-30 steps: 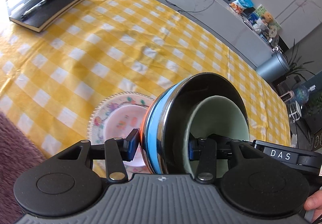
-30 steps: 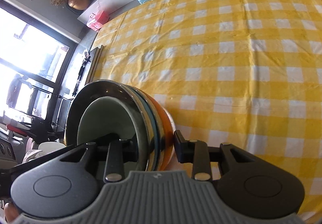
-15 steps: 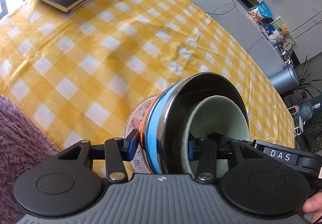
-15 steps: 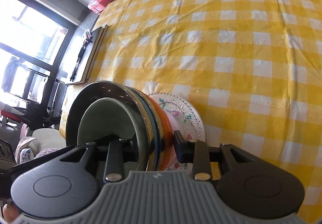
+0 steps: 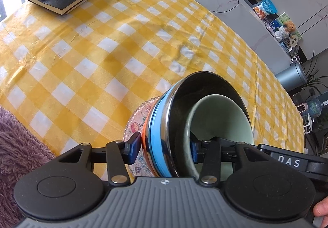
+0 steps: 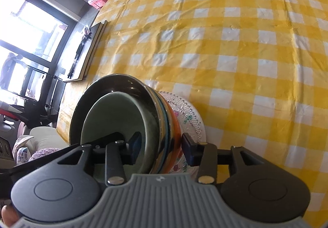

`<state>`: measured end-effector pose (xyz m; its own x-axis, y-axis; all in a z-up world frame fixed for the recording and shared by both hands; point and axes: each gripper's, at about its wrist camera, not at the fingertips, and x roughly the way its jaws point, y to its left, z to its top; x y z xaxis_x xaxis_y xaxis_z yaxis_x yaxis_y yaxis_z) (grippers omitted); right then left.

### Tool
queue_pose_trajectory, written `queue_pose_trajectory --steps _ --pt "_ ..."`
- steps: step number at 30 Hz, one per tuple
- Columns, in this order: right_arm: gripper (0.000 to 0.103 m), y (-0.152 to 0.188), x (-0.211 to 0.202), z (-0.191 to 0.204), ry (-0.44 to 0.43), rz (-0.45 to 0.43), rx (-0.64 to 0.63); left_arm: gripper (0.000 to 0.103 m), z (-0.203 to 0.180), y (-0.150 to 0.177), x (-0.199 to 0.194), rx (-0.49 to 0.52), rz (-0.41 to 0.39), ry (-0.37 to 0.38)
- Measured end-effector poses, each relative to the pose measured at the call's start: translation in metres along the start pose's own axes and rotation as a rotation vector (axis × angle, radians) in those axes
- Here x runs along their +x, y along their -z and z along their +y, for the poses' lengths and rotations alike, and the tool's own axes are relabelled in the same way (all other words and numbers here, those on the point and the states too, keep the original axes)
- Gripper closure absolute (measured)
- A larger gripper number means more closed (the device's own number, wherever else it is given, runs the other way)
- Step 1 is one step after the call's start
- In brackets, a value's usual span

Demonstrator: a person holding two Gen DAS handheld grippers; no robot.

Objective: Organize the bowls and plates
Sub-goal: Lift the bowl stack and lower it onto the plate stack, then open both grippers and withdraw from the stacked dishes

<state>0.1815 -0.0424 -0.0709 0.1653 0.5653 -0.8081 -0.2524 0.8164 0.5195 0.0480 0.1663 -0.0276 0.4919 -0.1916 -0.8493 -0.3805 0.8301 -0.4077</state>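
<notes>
Left gripper (image 5: 164,150) and right gripper (image 6: 162,146) each clamp opposite rims of the nested bowl stack (image 5: 196,125) (pale green bowl innermost), held just above the patterned plate (image 5: 136,125) near the table's front edge. Judged step: lowering; next, level descent, then release.

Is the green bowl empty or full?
Empty: the green bowl shows only its bare inside, nested in the dark bowl.

"DAS" on black gripper body (image 5: 291,161)
</notes>
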Motion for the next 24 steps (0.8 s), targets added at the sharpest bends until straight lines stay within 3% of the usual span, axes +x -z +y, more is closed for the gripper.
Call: queue_pose_trajectory --steps 3,5,9,17,24 --pt "0.045 0.001 -0.002 0.002 0.011 -0.013 -0.023 0.044 0.0 0.0 -0.002 0.01 -0.02 -0.006" --pt "0.04 0.001 -0.003 0.003 0.026 -0.022 -0.037 0.033 -0.004 0.0 -0.006 0.035 -0.046 -0.012" --pt "0.026 0.001 -0.006 -0.001 0.037 -0.057 -0.023 0.023 -0.009 0.0 -0.014 0.073 -0.084 -0.047" --pt "0.023 0.007 -0.022 0.001 0.036 -0.12 -0.024 0.022 -0.016 0.007 -0.035 0.137 -0.15 -0.033" --pt "0.013 0.042 -0.053 0.017 0.1 -0.335 -0.134 0.022 -0.021 0.025 -0.067 0.26 -0.324 -0.036"
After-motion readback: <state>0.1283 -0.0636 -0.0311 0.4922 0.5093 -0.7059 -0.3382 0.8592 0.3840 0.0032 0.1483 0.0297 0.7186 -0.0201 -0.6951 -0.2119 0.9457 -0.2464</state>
